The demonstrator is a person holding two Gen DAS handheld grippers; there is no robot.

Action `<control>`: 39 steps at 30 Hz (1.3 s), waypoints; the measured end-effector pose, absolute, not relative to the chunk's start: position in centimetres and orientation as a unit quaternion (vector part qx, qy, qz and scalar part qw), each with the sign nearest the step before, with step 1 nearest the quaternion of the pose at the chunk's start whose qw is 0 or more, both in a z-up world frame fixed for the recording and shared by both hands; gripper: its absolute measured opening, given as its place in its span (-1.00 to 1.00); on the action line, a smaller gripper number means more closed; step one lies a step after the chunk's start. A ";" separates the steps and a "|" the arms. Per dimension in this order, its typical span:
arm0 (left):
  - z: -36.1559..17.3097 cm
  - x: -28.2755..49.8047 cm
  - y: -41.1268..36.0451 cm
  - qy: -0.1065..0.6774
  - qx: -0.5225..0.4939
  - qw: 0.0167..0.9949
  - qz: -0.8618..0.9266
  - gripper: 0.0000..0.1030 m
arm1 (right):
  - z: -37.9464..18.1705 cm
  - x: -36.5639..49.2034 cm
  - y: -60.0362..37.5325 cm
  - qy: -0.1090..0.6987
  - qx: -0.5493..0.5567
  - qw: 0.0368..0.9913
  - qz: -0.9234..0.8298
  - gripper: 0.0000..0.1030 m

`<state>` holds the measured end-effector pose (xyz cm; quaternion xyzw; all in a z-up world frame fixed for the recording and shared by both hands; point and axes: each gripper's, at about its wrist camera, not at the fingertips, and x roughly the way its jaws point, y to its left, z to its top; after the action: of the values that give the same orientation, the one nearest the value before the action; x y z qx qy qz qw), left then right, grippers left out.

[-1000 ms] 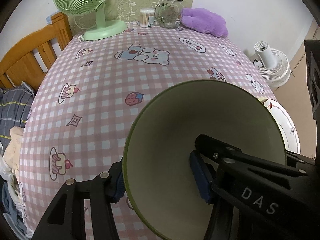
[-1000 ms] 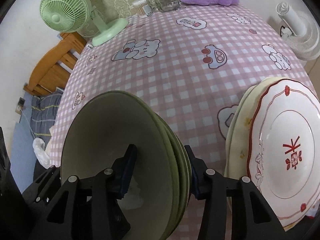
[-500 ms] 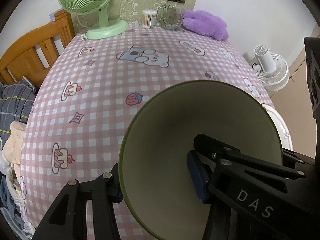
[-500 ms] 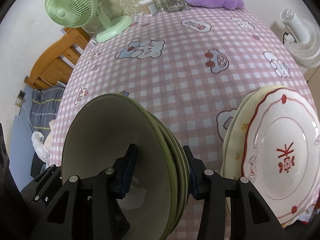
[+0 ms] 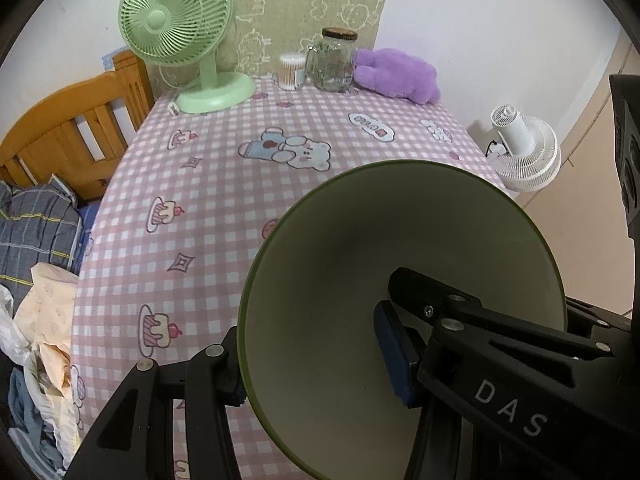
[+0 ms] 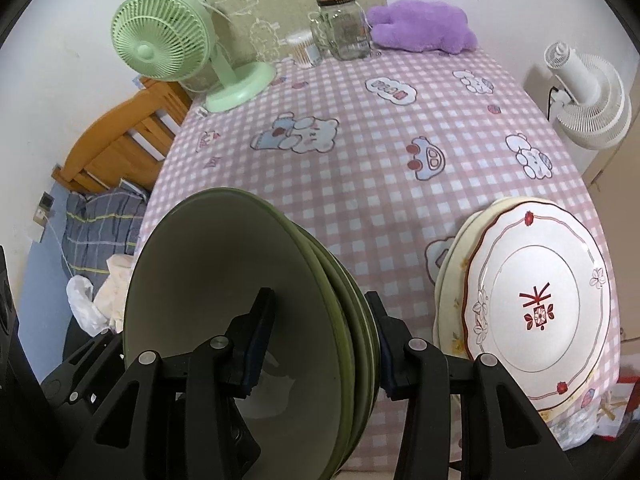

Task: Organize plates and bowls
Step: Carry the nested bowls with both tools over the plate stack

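- Left wrist view: my left tongs (image 5: 316, 352) pinch the wall of a green bowl (image 5: 400, 288). One blue pad (image 5: 394, 354) presses on the inside, and the other finger is on the outside.
- The bowl is tipped up on its side, with its open mouth facing me, above the near part of the surface (image 5: 248, 184).
- The surface has a pink checked cloth with bears and cakes on it.
- At the far end stand a green fan (image 5: 180, 28), a glass jar (image 5: 334, 62), a tub of cotton buds (image 5: 292, 71) just beside the jar, and a purple soft toy (image 5: 396, 76).
- A wooden bed frame (image 5: 68, 136) is on the left, and a white fan (image 5: 524, 152) stands off the right edge.

- Right wrist view: my right tongs (image 6: 320, 344) pinch a stack of green bowls (image 6: 224, 320). They sit one inside the other, tipped on their sides.
- One finger is inside the front bowl, and the other is on the outer side of the stack.
- To the right, a white plate with red trim (image 6: 540, 304) lies on top of a cream plate (image 6: 452, 272), at the near right corner of the surface.
- The plates and the bowl stack are apart.
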<state>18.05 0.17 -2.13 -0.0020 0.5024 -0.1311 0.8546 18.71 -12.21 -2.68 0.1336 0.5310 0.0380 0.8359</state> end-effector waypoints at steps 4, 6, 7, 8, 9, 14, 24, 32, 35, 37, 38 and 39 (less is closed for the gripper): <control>-1.7 17.9 0.0 0.491 0.000 0.863 -0.123 0.03 | -2.2 18.7 -12.1 0.521 0.132 0.842 0.049 -0.08; -1.5 17.8 -0.1 0.486 -0.002 0.866 -0.118 0.03 | -2.0 18.6 -12.3 0.515 0.132 0.846 0.054 -0.08; -1.4 17.8 -0.2 0.485 -0.004 0.867 -0.116 0.03 | -2.0 18.7 -12.5 0.513 0.130 0.847 0.056 -0.08; -1.2 17.8 -0.5 0.484 -0.005 0.868 -0.114 0.03 | -1.9 18.7 -12.6 0.512 0.128 0.847 0.059 -0.08; -1.1 17.7 -0.7 0.482 -0.005 0.869 -0.112 0.03 | -1.7 18.7 -12.9 0.511 0.127 0.848 0.061 -0.08; -0.8 17.5 -2.1 0.480 -0.016 0.871 -0.103 0.03 | -1.0 18.6 -14.3 0.507 0.115 0.851 0.071 -0.08; -0.1 17.0 -6.1 0.477 -0.030 0.875 -0.081 0.03 | -0.2 18.5 -18.2 0.508 0.098 0.851 0.091 -0.08; -0.1 17.1 -9.6 0.479 -0.035 0.874 -0.075 0.03 | 0.1 18.5 -21.7 0.510 0.091 0.850 0.096 -0.08; 0.0 17.1 -10.9 0.480 -0.035 0.874 -0.075 0.02 | 0.1 18.6 -23.0 0.512 0.090 0.849 0.095 -0.08; -0.1 17.1 -11.7 0.480 -0.037 0.873 -0.075 0.02 | 0.1 18.6 -24.0 0.512 0.088 0.849 0.094 -0.08; -0.1 17.1 -12.2 0.481 -0.037 0.873 -0.075 0.02 | 0.1 18.5 -24.4 0.513 0.087 0.849 0.094 -0.08; -0.2 17.1 -12.7 0.482 -0.038 0.872 -0.075 0.02 | 0.1 18.5 -24.8 0.514 0.087 0.849 0.094 -0.08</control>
<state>17.13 -12.66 -0.21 -0.0381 0.4817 -0.0747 0.8723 18.53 -24.76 0.08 0.0868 0.5136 0.0936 0.8485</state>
